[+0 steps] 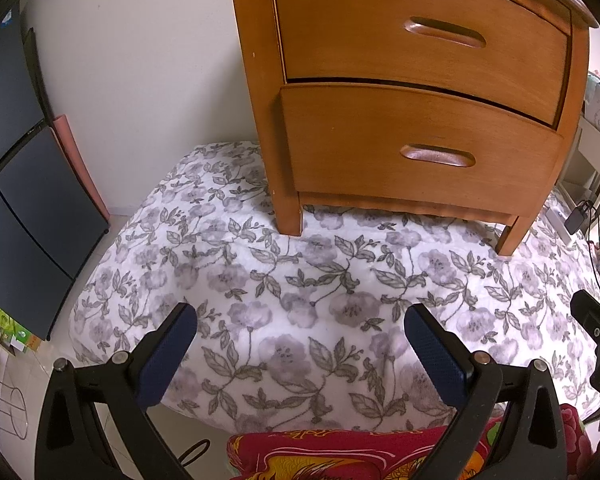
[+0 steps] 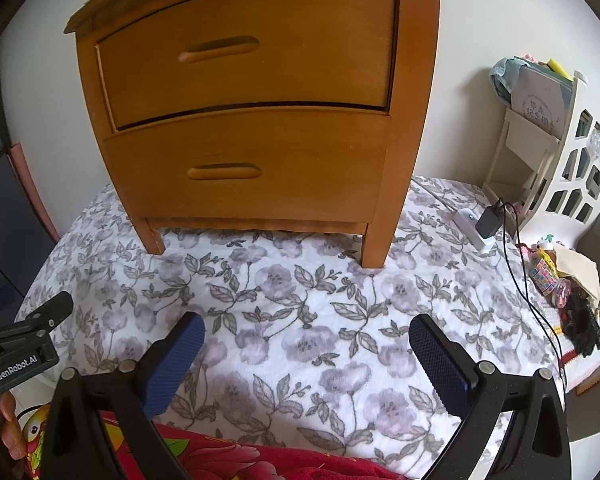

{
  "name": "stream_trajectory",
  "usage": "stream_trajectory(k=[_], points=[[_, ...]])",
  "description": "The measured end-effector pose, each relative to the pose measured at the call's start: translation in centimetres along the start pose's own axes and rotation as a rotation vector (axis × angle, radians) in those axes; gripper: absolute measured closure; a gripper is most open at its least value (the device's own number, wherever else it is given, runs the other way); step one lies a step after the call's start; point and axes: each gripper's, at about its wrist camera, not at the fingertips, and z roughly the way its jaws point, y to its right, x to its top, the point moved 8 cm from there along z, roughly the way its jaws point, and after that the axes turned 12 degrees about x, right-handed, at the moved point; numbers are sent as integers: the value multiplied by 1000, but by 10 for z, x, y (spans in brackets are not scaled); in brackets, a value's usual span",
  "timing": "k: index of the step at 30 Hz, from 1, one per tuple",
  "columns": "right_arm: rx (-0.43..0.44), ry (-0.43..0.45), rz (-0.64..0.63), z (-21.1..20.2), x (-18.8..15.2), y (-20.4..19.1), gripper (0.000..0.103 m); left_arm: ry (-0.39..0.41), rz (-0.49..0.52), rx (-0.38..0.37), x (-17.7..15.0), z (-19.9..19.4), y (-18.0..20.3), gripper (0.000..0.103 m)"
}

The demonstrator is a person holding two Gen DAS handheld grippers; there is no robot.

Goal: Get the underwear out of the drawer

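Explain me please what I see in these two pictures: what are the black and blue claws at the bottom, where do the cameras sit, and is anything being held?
There is no robot here. A person holds a hand tool in each hand, and each tool has two fingers with blue pads. A wide-angle camera on each tool looks forward along its fingers, so one picture comes from the left gripper and the other from the right gripper. Both are open and hold nothing.

Ahead stands a wooden nightstand with a top drawer and a bottom drawer, both closed. It stands on a floral quilt. To the right lie a charger with its cable and a white shelf. No underwear is visible yet.
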Motion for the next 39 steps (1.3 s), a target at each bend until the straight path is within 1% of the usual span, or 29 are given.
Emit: stream_trajectory(k=[30,32,37,39], points=[[-3,1,1,0,-3,-1,0,6,-6,2,-1,-1,1,0],[9,17,5,-3,-4,0,0,17,-20,-5,0,-4,0,0],[59,10,8,-5,0,-1,0,17,-36,-43,5,-6,4,0],[61,10,-13,-5,8,-4,0,30,-35,-50,9,-7,5,0]])
